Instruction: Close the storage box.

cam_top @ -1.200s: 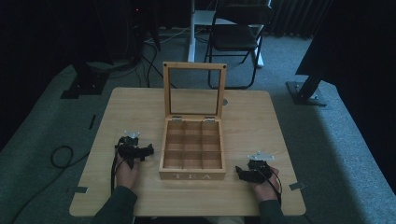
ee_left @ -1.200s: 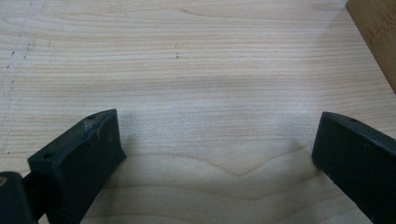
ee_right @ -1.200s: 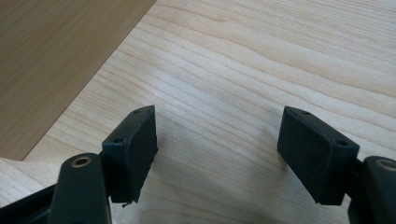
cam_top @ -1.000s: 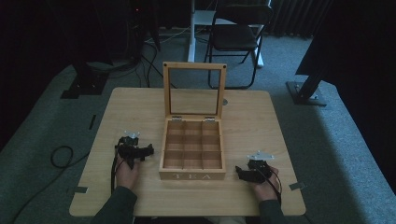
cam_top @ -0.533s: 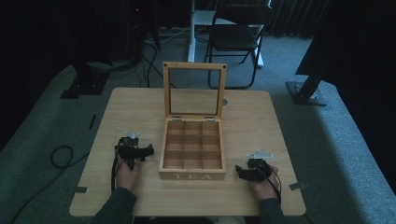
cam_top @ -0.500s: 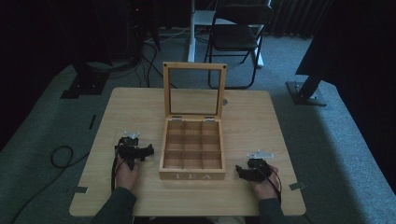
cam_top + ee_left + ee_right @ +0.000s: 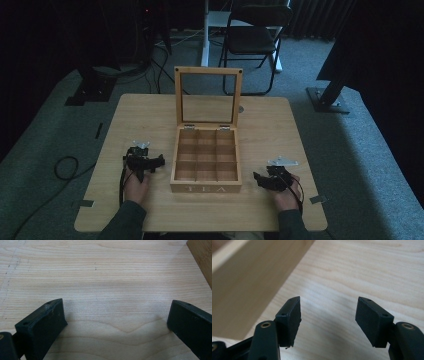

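The tea box (image 7: 206, 160) sits at center frame, lid (image 7: 207, 97) upright. It looks stiff and light, its glass lid fragile; grip the lid's wooden frame. Left gripper (image 7: 159, 161) gapes empty; right gripper (image 7: 256, 178), just narrowing, clasps nothing.
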Demonstrator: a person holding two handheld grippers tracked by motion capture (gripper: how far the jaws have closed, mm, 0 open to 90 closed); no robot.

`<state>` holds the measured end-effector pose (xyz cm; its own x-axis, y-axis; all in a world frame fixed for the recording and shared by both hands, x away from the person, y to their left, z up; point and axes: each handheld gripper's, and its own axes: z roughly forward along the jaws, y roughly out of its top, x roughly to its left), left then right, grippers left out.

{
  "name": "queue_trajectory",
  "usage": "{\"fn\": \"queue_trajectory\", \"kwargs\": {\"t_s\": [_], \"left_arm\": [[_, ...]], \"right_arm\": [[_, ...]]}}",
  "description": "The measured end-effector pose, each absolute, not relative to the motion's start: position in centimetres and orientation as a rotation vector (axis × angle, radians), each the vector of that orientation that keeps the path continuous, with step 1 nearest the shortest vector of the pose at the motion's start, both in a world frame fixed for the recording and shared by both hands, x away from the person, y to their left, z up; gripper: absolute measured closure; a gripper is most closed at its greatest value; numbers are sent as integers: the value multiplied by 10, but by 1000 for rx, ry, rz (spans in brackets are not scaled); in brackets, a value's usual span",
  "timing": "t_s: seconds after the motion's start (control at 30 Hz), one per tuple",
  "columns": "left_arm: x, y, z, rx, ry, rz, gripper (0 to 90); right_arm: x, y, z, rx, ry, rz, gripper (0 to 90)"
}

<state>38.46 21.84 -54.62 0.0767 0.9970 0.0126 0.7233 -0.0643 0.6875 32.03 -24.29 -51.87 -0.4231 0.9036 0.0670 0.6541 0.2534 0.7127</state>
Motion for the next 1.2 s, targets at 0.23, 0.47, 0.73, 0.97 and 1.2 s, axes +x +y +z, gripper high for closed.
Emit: {"fn": "queue_trajectory", "kwargs": {"t_s": [0.23,0.47,0.73,0.97,1.2], "left_arm": [[385,218,-546,1843,1699,690,16],[385,218,-546,1844,1699,690,16],[385,218,-546,1844,1699,690,16],[384,218,-546,1847,1699,690,16],[384,219,-546,1847,1698,689,16]], "right_arm": [[326,-242,-507,1417,2148,988,364],[330,-241,-498,1414,2122,1016,365],[338,-236,-482,1378,2116,1031,365],[345,-231,-467,1350,2112,1038,366],[352,-224,-457,1310,2123,1025,364]]}}
